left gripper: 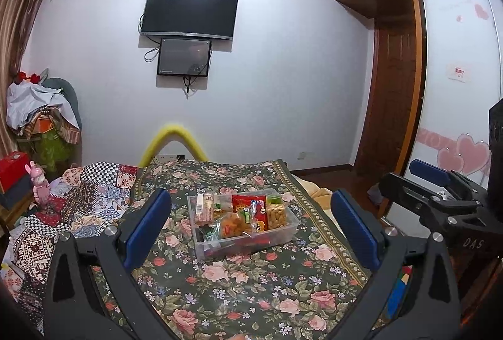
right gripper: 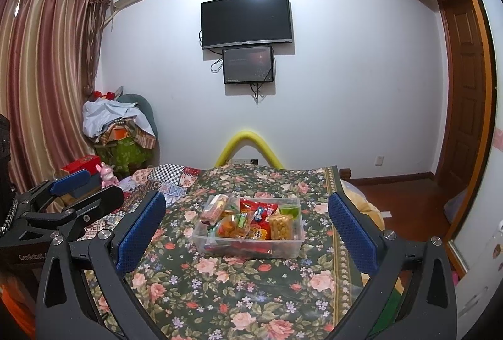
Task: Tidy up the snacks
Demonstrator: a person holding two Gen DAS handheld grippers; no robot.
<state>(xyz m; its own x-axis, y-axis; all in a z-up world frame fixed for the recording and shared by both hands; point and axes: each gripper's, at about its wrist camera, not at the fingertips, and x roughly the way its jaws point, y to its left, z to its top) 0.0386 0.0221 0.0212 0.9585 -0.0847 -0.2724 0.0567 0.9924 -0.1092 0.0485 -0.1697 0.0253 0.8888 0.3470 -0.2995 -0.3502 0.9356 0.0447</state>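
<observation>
A clear plastic bin (left gripper: pixel 283 237) (right gripper: pixel 283 247) stands on the dark floral cloth (left gripper: pixel 251 286) (right gripper: pixel 245 286), filled with several snack packs. Among them are a red bag (left gripper: pixel 251 204) (right gripper: pixel 256 204), a peanut pack (left gripper: pixel 276 215) (right gripper: pixel 280 227), an orange snack bag (left gripper: pixel 233 224) (right gripper: pixel 231 226), a wafer pack (left gripper: pixel 203 208) (right gripper: pixel 215 206) and a green cup (right gripper: pixel 288 209). My left gripper (left gripper: pixel 251 228) is open, held back from the bin with nothing between its blue pads. My right gripper (right gripper: pixel 248 228) is open too, also short of the bin. Each gripper shows at the edge of the other's view.
A patchwork quilt (left gripper: pixel 81 201) (right gripper: pixel 169 179) lies left of the floral cloth, with a pink toy figure (left gripper: pixel 40 182) (right gripper: pixel 108 175) and a red box (left gripper: pixel 12 165) beyond it. A yellow foam tube (left gripper: pixel 171 142) (right gripper: pixel 251 143) arches behind the cloth. A wooden wardrobe (left gripper: pixel 393 88) and floor are on the right.
</observation>
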